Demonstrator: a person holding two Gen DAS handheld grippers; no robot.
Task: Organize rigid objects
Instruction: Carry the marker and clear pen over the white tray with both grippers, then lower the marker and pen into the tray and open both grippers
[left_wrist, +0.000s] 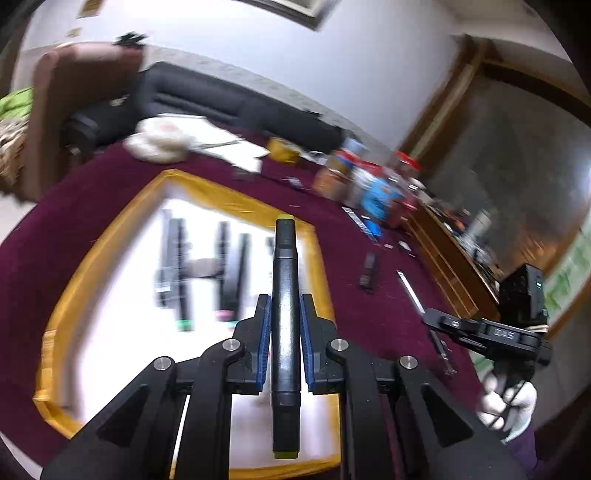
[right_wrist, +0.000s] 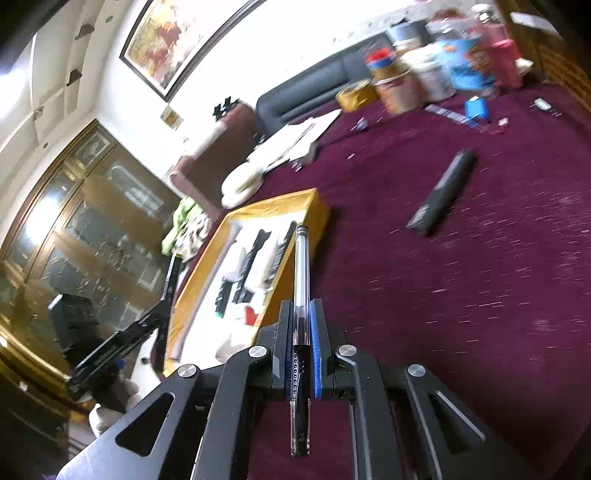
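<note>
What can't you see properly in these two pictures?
- Dark pens in the yellow tray: left wrist view, motion blur smears them, so no exact count.
- Jars and packets at the table's far end: both views, blurred, labels unreadable.
- Black marker in the left hand-held gripper: its cap hides the tip.
- Clear pen in the right hand-held gripper: pads cover its middle.

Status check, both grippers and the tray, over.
Left gripper shut on black marker. Right gripper shut on clear pen. Yellow tray ahead, nothing blocking.

Bare maroon cloth (right_wrist: 461, 295) lies open — only a black case (right_wrist: 441, 192) interrupts it.
</note>
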